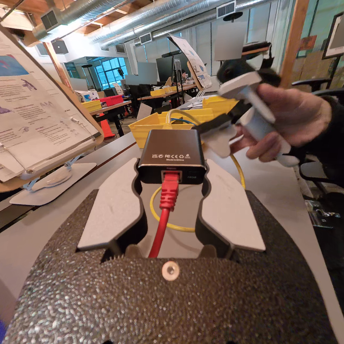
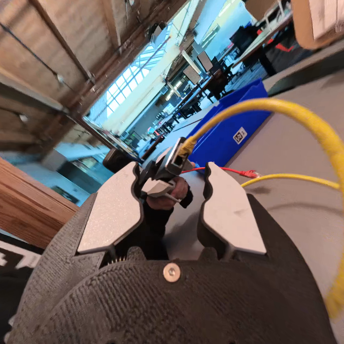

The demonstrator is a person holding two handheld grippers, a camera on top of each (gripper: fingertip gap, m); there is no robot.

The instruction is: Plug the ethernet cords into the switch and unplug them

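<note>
My left gripper is shut on the black switch, pinching its near end between both fingertips above the table. A red ethernet cord is plugged into the near port. A yellow cord's plug sits in the switch's far side. My right gripper is open and empty. It is off to the switch's right, blurred, in a hand. In the right wrist view, the switch has the yellow plug in one port and an empty port beside it.
A yellow bin stands behind the switch and a tilted document stand at the left. In the right wrist view a blue bin sits on the grey table. The red cord's free plug and a yellow cord lie there.
</note>
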